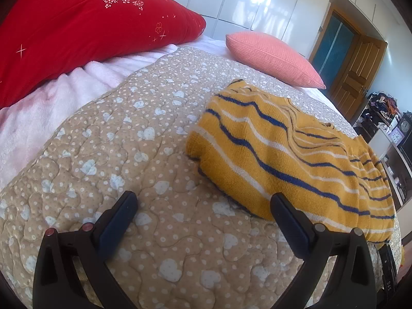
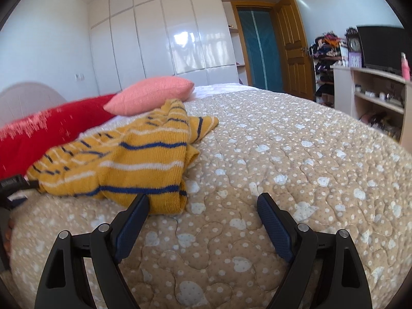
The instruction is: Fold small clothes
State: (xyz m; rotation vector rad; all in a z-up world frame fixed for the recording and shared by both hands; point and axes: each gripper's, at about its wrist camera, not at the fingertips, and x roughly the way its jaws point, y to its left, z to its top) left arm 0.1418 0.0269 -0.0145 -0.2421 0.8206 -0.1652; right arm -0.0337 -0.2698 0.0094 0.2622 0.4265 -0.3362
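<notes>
A white room holds a wide bed whose tan quilt (image 2: 296,154), printed with white dots and pale hearts, covers nearly all of the surface in both wrist views. Behind it a wall of glossy white wardrobe doors (image 2: 164,38) runs to a wooden door (image 2: 293,49) standing open beside a teal-curtained doorway. On the far side of the room a pale shelf unit (image 2: 373,90) carries a dark screen (image 2: 381,46), a clock (image 2: 354,43) and a pink bottle (image 2: 405,67). At the head of the bed a large red pillow (image 1: 85,31) lies on a pink fleece blanket (image 1: 38,118), with a smaller salmon pillow (image 1: 273,56) near it. The yellow sweater (image 1: 283,154) with blue and white stripes lies loosely rumpled on the quilt, just ahead of both claws. The left gripper (image 1: 203,200) hangs over the quilt with its jaws wide apart and nothing between them; the right gripper (image 2: 203,200) is likewise spread and empty, its left finger at the sweater's near hem.
</notes>
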